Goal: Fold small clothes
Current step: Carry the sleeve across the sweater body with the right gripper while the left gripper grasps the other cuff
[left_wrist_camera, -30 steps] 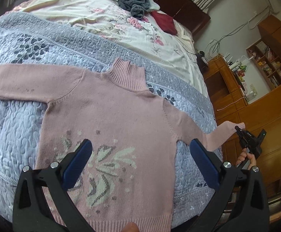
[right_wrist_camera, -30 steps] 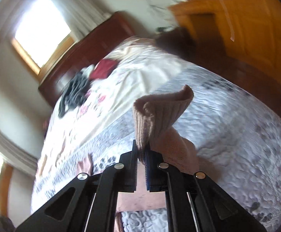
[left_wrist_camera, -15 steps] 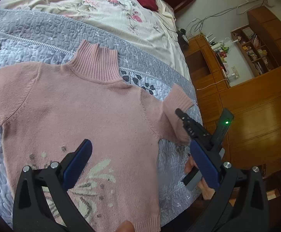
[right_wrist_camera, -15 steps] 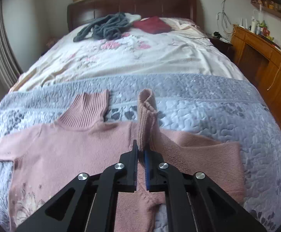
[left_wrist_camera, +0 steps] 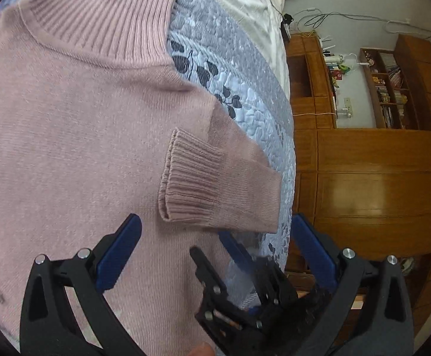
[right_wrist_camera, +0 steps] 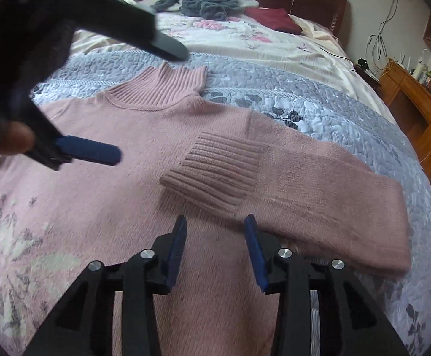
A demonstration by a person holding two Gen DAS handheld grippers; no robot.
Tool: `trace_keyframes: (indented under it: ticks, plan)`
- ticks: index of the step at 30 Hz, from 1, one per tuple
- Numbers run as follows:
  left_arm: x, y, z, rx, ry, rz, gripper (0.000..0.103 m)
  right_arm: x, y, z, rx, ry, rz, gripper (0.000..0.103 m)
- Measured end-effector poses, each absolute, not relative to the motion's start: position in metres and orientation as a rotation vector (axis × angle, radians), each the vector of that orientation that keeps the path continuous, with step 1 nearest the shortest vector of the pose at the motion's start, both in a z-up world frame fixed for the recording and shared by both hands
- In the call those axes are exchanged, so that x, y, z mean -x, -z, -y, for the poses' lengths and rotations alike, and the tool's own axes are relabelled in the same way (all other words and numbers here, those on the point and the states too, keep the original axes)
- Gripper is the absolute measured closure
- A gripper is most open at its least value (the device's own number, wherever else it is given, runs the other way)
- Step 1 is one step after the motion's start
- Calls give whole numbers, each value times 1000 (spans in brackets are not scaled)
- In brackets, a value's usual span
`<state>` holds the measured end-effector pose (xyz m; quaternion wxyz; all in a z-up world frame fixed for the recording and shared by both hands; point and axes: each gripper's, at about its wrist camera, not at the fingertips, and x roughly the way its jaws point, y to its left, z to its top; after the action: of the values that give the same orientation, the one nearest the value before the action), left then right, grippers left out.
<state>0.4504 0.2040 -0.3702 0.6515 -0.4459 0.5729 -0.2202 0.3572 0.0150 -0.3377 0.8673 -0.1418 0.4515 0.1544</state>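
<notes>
Cuff [right_wrist_camera: 215,175] released onto sweater [right_wrist_camera: 111,207]; right tool [right_wrist_camera: 215,234] now open.

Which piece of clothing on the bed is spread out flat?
The pink sweater on the grey quilt. The grey garment and dark red one lie bunched near the headboard.

Soft, even daylight fills both views, with only faint shadows under the folded sleeve [right_wrist_camera: 289,184]. Glare sits on the wooden cabinet [left_wrist_camera: 372,190]. Fisheye bending curves the edges, and corners go black. The left gripper [right_wrist_camera: 144,101] looms blurred in the right view.
</notes>
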Motion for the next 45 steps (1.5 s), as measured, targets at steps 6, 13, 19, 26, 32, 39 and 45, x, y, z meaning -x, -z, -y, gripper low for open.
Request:
trace_keyframes:
  ticks: [6, 13, 19, 26, 32, 39, 45]
  plan:
    - [-477, 404, -175, 998, 482, -1415, 4, -308, 322, 32, 149, -309, -981, 60]
    - [-492, 404, -160, 828, 433, -1496, 97, -269, 316, 60, -8, -271, -1024, 60]
    - [-488, 354, -184, 788, 472, -1407, 98, -255, 300, 58, -69, -282, -1009, 60]
    - [-473, 278, -258, 723, 445, -1290, 99, -249, 289, 47, -91, -307, -997, 60]
    - [-457, 258, -328, 701, 363, -1267, 99, -243, 285, 35, -83, -324, -1001, 60]
    - [-437, 270, -393, 712, 270, -1286, 99, -238, 281, 28, -65, -330, -1002, 60]
    - [-428, 301, -441, 748, 191, -1326, 98, -239, 282, 26, -60, -327, -1008, 60]
